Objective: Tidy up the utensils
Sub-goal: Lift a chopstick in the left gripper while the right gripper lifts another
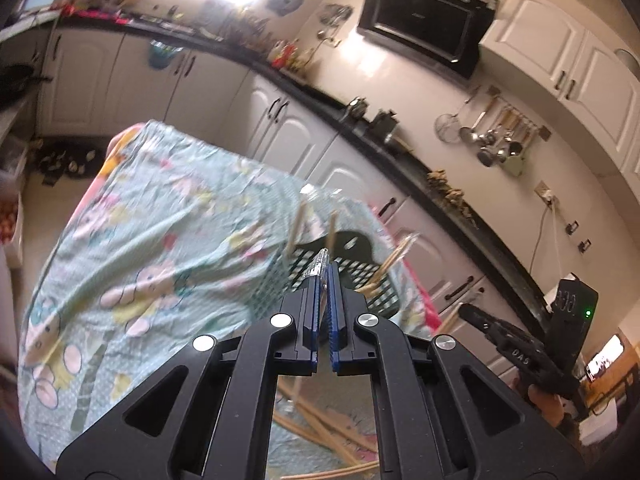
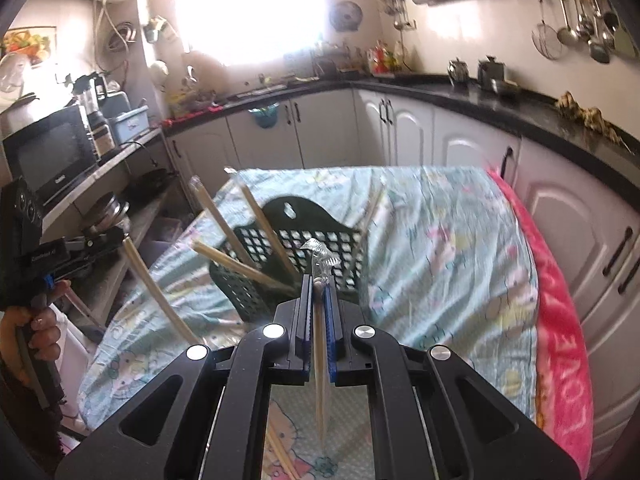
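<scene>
A black lattice basket (image 2: pixel 256 288) stands on the cloth-covered table (image 2: pixel 440 248) with several wrapped chopstick pairs (image 2: pixel 236 232) leaning in it. My right gripper (image 2: pixel 319 286) is shut on a pair of chopsticks in a clear wrapper (image 2: pixel 319 360), held above the table just in front of the basket. My left gripper (image 1: pixel 323 276) is shut on the clear wrapper end (image 1: pixel 320 262) of another pair, also near the basket (image 1: pixel 360 276). Seen from the right wrist, the left gripper (image 2: pixel 114 236) has that pair (image 2: pixel 156 292) hanging down from it. The right gripper (image 1: pixel 476 316) shows at the right of the left wrist view.
Loose chopsticks (image 1: pixel 320 428) lie on the teal patterned cloth below the grippers. A pink towel (image 2: pixel 560 340) hangs along the table's right edge. White cabinets under a black countertop (image 2: pixel 460 96) wrap around behind. A shelf with a microwave (image 2: pixel 52 156) stands on the left.
</scene>
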The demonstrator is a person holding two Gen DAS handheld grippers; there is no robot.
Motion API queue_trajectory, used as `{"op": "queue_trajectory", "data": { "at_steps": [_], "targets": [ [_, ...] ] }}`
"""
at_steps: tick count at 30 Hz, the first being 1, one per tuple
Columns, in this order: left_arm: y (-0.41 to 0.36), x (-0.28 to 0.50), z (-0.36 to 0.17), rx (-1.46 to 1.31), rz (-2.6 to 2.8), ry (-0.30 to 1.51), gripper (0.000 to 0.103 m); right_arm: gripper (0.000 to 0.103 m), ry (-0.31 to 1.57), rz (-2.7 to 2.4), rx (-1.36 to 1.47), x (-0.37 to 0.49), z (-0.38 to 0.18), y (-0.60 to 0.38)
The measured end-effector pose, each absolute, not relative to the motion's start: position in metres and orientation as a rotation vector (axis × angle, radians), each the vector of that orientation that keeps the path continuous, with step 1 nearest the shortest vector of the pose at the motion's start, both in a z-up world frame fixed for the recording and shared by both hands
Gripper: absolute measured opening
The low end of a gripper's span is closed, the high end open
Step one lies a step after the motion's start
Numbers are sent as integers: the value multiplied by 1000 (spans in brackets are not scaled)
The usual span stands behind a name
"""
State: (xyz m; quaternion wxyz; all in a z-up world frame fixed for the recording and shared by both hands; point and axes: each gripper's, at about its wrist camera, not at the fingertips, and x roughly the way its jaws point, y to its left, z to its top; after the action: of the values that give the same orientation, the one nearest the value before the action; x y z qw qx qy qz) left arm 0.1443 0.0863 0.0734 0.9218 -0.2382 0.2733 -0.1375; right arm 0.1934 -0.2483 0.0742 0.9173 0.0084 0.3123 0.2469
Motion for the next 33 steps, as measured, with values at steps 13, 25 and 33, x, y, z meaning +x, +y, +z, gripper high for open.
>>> {"op": "queue_trajectory", "data": {
  "at_steps": [13, 25, 33],
  "targets": [
    [72, 140, 145, -433, -362, 420, 1, 6, 503, 589, 3, 182, 131, -223],
    [71, 147, 212, -407, -372, 281, 1, 6, 362, 626, 20, 181, 191, -219],
    [59, 168, 232, -405, -368, 249, 1, 6, 291, 606, 19, 190, 221, -223]
  ]
}}
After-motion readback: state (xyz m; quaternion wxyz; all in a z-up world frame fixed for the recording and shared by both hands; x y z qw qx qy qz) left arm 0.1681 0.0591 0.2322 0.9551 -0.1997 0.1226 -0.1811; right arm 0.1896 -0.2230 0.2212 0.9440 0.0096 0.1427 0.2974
